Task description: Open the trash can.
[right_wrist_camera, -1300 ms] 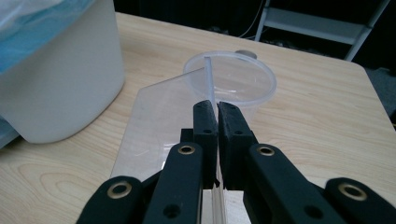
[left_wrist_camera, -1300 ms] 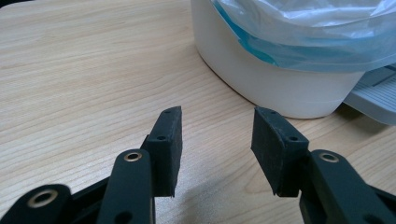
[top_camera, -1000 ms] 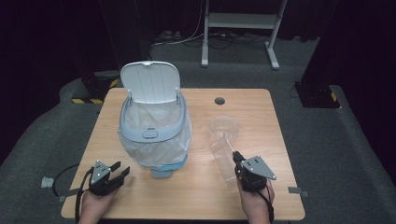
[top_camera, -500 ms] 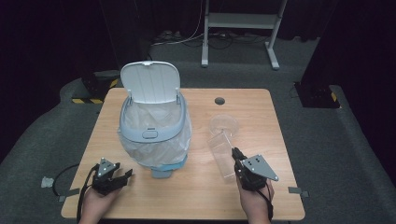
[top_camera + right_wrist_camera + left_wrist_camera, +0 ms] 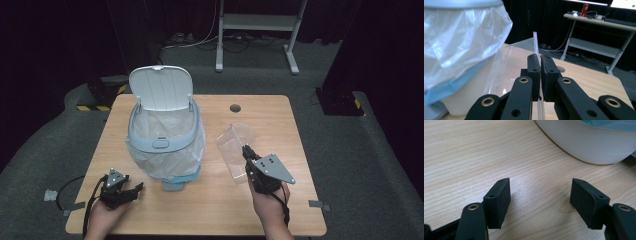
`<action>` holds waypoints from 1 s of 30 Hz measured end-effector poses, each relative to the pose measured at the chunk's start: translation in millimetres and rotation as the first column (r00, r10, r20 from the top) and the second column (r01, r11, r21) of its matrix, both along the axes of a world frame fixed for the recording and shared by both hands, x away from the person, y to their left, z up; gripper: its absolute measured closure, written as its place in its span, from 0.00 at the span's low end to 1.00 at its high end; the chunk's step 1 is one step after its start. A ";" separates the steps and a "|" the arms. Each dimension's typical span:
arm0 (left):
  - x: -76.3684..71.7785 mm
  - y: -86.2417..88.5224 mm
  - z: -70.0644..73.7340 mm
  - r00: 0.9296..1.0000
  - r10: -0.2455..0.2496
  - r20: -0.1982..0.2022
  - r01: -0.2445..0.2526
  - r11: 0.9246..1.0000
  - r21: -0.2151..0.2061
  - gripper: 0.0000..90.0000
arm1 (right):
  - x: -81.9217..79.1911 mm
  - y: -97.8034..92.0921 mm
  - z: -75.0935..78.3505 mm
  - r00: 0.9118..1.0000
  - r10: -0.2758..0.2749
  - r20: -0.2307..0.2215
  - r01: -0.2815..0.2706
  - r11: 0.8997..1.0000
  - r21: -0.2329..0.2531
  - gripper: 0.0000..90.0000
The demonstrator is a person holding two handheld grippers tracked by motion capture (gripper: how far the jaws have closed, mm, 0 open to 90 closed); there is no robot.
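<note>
Clear plastic container [image 5: 234,149] lies on its side on worktop [image 5: 280,120], just right of lined bin [image 5: 165,140] (lid up). Right tongs [image 5: 246,152] pinch its wall edge; left tongs [image 5: 540,202] spread wide, nothing betw. them, low over wood nr bin base.

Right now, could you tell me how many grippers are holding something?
1. The right gripper is shut on the clear plastic container beside the bin; the left gripper is open over bare table.
</note>
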State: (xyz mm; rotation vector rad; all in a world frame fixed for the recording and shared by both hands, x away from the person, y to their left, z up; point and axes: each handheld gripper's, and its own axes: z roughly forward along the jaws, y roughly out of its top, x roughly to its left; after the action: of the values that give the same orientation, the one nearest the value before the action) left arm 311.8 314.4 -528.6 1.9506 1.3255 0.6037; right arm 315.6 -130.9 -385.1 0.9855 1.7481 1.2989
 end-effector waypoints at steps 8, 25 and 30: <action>-0.4 0.0 0.1 1.000 -0.008 -0.004 0.008 1.000 0.002 0.35 | 1.0 -1.4 11.1 0.999 -0.006 0.034 0.004 0.999 0.052 0.97; -0.5 -0.2 0.0 1.000 -0.014 -0.004 0.014 1.000 0.003 0.34 | -5.3 -3.4 45.6 0.990 -0.008 0.139 -0.007 0.995 0.104 0.97; -0.6 -0.2 0.1 1.000 -0.015 -0.003 0.015 1.000 0.003 0.34 | -5.9 -1.2 58.5 0.986 -0.002 0.169 -0.018 0.993 0.116 0.97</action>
State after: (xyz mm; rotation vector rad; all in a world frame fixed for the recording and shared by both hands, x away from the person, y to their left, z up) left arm 311.3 314.2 -528.5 1.9631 1.3121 0.5960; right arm 309.7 -132.1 -326.7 0.9055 1.5639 1.4601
